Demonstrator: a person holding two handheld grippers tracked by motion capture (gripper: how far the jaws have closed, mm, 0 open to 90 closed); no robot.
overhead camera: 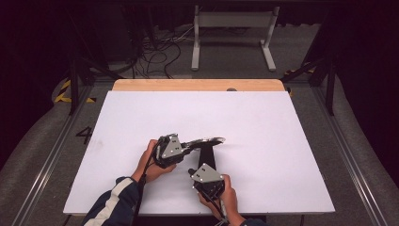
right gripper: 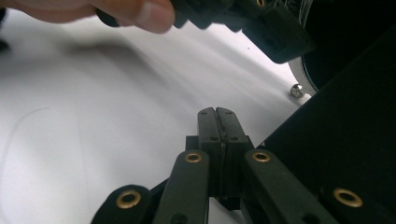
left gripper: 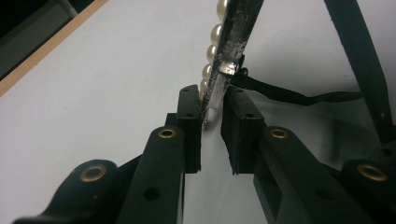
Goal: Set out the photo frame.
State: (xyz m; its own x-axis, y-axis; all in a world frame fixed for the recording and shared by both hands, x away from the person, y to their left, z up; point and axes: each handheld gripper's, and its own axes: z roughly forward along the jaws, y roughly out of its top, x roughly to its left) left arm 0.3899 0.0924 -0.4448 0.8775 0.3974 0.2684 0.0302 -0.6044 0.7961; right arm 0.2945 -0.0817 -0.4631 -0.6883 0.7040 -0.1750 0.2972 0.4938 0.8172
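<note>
While the white table (overhead camera: 263, 141) holds little else, a curved pearl band (overhead camera: 207, 140) is held up near the middle of it, just at 7 o'clock from the table's centre. The band looks like a hair hoop: a thin silver strip (left gripper: 231, 51) with a row of round pearls (left gripper: 215, 33) stuck along one side. One end of the band is pinched by the left gripper (overhead camera: 184, 149), with its jaws closed most of the way on the thin strip; in the left gripper view the end is seen between the two pads (left gripper: 189, 112). A thin black cord (left gripper: 299, 97) is seen trailing from the band toward 3 o'clock.

The right gripper (overhead camera: 196, 175) is held at 5 o'clock from the left one, beside a black stand (overhead camera: 207, 157). Its jaws are closed tight, and nothing is seen between its fingertips (right gripper: 217, 123). A small silver bead (right gripper: 296, 90) is seen at 2 o'clock in the right gripper view.

The band is judged to be light, springy and a bit slippery on its shiny side. The pearls could be knocked off if squeezed hard. It is best held flat across the bare strip near an end, not on the pearls.
</note>
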